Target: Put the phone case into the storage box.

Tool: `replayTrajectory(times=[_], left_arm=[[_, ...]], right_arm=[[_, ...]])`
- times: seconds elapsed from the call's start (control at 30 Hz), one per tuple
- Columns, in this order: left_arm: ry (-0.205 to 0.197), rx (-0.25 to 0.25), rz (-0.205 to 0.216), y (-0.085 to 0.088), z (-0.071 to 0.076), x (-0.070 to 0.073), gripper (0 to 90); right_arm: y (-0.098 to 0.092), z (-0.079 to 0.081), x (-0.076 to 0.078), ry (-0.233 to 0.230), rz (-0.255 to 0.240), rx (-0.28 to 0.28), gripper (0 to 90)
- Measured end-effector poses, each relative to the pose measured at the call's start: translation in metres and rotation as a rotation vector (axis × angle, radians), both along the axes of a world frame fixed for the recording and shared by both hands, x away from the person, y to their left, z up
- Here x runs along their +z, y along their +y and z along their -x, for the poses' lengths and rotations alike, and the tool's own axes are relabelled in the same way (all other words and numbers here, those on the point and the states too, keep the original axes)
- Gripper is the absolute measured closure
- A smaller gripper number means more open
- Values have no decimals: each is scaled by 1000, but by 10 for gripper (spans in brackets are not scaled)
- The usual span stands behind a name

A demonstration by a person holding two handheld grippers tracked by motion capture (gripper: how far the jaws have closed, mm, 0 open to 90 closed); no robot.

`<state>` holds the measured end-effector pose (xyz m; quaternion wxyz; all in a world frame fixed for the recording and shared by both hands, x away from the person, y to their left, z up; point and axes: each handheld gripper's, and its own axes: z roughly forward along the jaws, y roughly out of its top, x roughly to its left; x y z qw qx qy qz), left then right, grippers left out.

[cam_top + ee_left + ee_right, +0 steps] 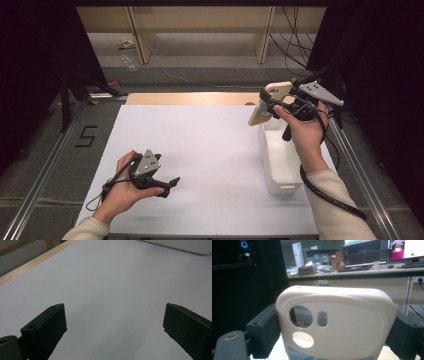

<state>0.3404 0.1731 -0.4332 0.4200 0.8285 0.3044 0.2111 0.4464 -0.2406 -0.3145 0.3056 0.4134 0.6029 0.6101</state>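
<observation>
A cream phone case point(270, 102) with camera cut-outs is held up in the air at the far right of the table, above the far end of a white bin point(279, 160). My right gripper point(274, 104) is shut on it, one jaw pressing each long side. In the right gripper view the phone case point(337, 325) stands upright between the black pads point(263, 332), its back facing the camera. My left gripper point(170, 184) rests low over the white table sheet point(200, 150) at the near left, jaws wide apart. The left gripper view shows its pads point(48, 327) with bare sheet between them.
The white bin's rim point(182, 246) shows at the top of the left gripper view. A wooden table edge point(190, 98) runs along the far side. Beyond it are shelf legs, cables and dark curtains. Metal rails flank the table. A desk with monitors point(367, 252) lies far ahead of the right gripper.
</observation>
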Motion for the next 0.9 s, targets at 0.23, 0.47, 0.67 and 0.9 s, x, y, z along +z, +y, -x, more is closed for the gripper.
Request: replayTrajectory(times=[0.23, 0.47, 0.67, 0.9], left_arm=[[3, -1, 2, -1, 0, 0, 43], [4, -1, 13, 0, 0, 1, 44], [6, -2, 10, 0, 0, 0, 44], [6, 0, 10, 0, 0, 0, 44]], right_arm=[[-2, 0, 1, -3, -3, -5, 126], [-5, -1, 1, -2, -8, -12, 126], [-7, -2, 1, -2, -6, -19, 126], [-10, -2, 1, -5, -8, -30, 126]])
